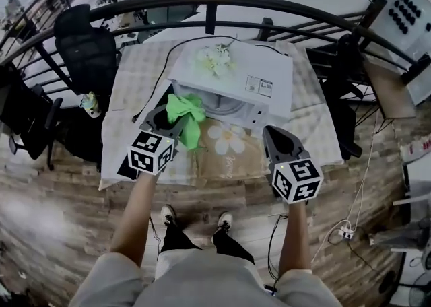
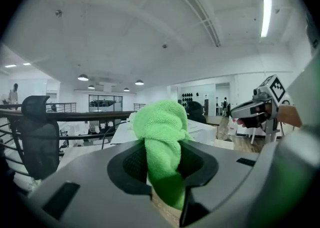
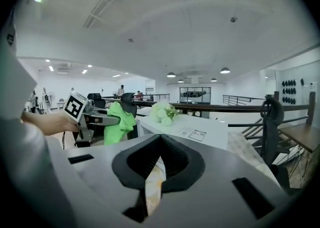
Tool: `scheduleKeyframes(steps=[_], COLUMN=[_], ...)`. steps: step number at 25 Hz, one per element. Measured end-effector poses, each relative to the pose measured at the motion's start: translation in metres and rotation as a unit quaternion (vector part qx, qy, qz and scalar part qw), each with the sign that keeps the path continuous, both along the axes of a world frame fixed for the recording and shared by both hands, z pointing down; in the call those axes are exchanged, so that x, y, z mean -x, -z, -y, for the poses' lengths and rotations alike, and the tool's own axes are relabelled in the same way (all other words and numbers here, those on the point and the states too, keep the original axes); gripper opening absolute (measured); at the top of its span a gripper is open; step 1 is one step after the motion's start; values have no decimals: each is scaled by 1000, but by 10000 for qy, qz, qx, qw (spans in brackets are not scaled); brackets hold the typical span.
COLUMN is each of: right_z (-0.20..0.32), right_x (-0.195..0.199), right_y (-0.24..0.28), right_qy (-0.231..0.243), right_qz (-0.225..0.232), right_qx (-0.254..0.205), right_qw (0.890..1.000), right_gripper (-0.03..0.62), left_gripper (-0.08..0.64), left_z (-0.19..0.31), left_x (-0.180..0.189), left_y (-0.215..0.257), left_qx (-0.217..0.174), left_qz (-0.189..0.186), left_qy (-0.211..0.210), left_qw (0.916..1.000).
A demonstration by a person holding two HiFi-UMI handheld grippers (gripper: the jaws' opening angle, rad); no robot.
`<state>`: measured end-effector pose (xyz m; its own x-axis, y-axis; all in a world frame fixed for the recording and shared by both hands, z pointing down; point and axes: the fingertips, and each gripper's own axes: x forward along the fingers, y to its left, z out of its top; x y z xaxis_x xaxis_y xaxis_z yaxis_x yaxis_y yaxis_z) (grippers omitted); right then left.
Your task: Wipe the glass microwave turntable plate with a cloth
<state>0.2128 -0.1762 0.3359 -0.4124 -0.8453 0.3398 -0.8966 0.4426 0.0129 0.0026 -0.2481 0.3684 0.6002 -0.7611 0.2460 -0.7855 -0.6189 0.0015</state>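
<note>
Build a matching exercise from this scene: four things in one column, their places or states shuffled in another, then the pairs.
1. green cloth
2. right gripper
3. white flowers
4. black chair

A. on top of the microwave
B. shut on nothing
C. beside the table, on the person's left
D. clamped in the left gripper

Pairs: 1-D, 2-B, 3-A, 4-C
</note>
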Motion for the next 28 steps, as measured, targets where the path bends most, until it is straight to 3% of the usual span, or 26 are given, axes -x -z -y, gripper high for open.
scheduleKeyframes(steps=[4,8,15,23,28], right_z=[18,39,53,61,59], right_x=[-10,-23,-36,-24,-31], right_y=[-20,-51,-111,-155,-163], right_qy=[51,-230,-639,-446,-457], right_qz=[389,58,174,-158,-140], right_qx=[131,121,473,543,616], right_qw=[9991,9996,9967,9974,9970], right_gripper=[12,12,12,14,14], left_gripper=[141,141,141,141,138], left_z=[33,69,133,190,194], left_x=[-14,-28,-42,-52,-68], left_y=[-35,-83,-171,-236,-238], left_qx=[188,396,638,891,812], left_qz=[-4,38,274,817,885], left_qy=[360,491,721,926,911], left_qw=[9992,9980,9950,9883,9886])
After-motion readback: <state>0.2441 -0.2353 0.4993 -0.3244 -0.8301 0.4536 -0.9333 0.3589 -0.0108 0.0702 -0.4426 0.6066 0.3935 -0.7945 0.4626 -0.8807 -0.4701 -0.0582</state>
